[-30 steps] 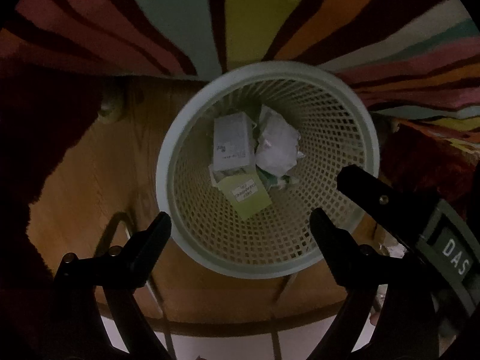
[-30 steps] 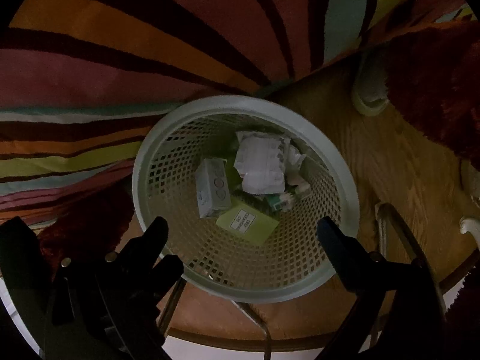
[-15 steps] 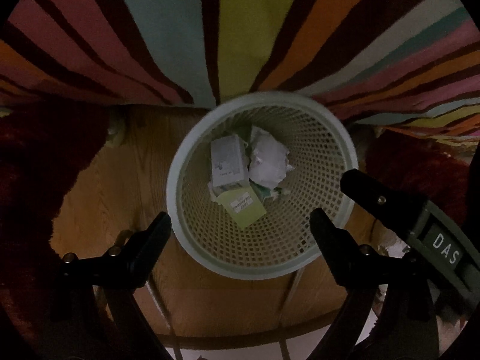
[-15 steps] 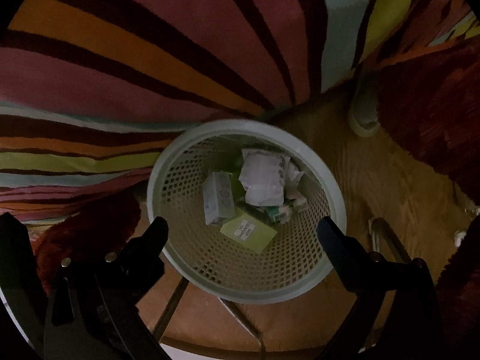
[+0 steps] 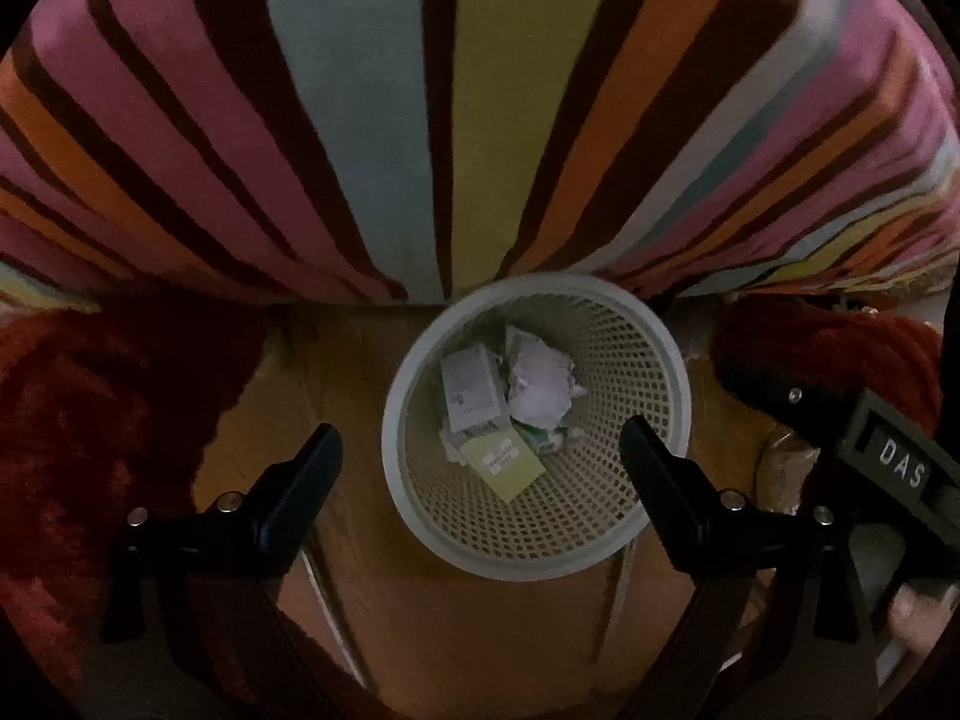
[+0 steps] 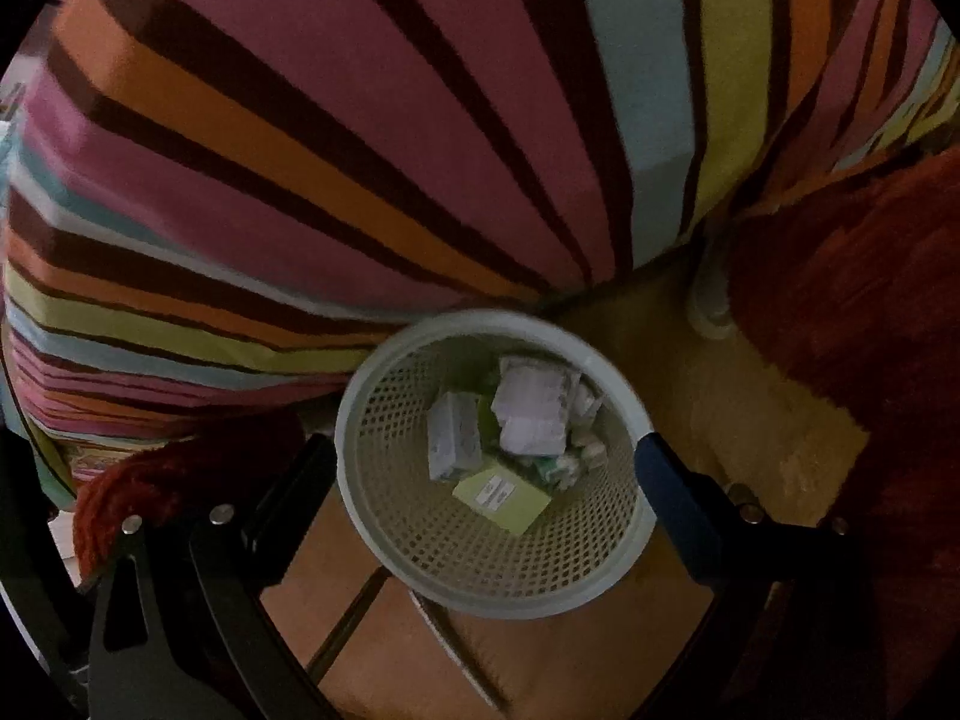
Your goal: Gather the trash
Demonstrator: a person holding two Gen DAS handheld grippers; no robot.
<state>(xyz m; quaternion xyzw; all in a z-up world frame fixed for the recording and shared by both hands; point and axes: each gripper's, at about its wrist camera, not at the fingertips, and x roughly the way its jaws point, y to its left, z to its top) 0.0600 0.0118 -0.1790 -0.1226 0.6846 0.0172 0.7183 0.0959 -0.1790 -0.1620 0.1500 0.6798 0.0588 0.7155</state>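
Both cams look down into a round white mesh wastebasket (image 5: pixel 651 531), lower centre of each frame, standing on a wooden floor (image 5: pixel 480 648). Inside at the bottom: crumpled white paper (image 5: pixel 540 387), a white carton (image 5: pixel 471 393) just left of it, and a yellow-green card w/ label (image 5: pixel 504 468) below them, all touching in one heap. In the right cam the same basket (image 6: pixel 384 540) holds the same heap.

Left gripper (image 5: pixel 480 450): jaws wide apart, nothing btwn them, hanging above the basket. Right gripper (image 6: pixel 486 459): jaws also spread wide, empty, above the rim.

Striped multicolour bedcover (image 5: pixel 384 120) fills the upper half of both frames, its edge just behind the basket. Dark red shaggy rug (image 5: pixel 90 420) at left & right edges.
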